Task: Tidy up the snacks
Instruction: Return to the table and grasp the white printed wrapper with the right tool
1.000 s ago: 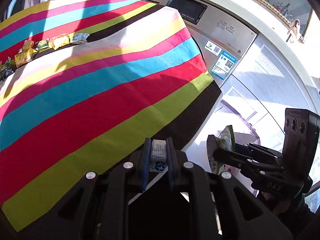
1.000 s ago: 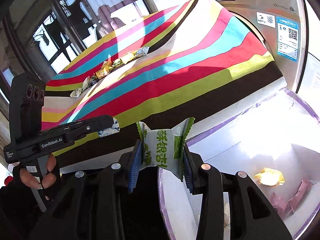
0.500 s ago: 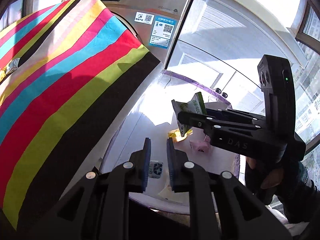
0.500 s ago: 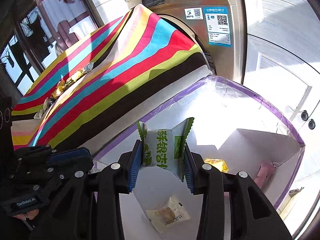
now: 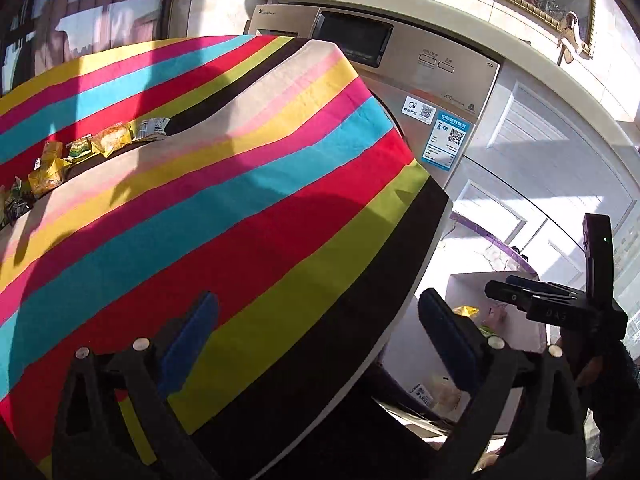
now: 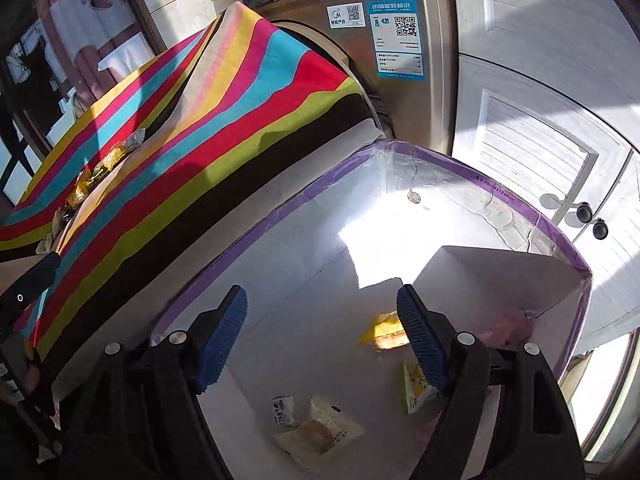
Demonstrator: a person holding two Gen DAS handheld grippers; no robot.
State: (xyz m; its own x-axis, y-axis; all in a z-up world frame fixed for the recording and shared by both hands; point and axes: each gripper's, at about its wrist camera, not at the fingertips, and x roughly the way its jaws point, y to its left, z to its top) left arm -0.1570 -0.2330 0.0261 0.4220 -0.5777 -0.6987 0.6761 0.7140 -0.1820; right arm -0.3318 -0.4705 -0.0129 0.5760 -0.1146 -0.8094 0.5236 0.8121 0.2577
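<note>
My left gripper (image 5: 316,308) hangs over the near edge of the striped tablecloth (image 5: 240,208), its jaws opening wide with nothing between them. My right gripper (image 6: 320,300) is above the white box with a purple rim (image 6: 460,168), jaws opening and nothing between them. In the box lie a green-and-white packet (image 6: 414,388), a small blue-and-white packet (image 6: 284,410), a clear-wrapped pastry (image 6: 320,434), a yellow packet (image 6: 380,330) and a pink one (image 6: 508,324). A row of several snack packets (image 5: 80,148) sits far back on the cloth, also visible from the right wrist as snack packets (image 6: 100,168).
A washing machine (image 5: 420,80) stands behind the table and box. White panelled doors (image 6: 540,120) are at the right. A white divider (image 6: 500,276) stands inside the box. In the left wrist view the right gripper (image 5: 520,296) hangs over the box.
Both grippers opened. The small blue-and-white packet left my left gripper and lies in the box; that gripper swung back over the cloth. The green-and-white packet dropped from my right gripper into the box.
</note>
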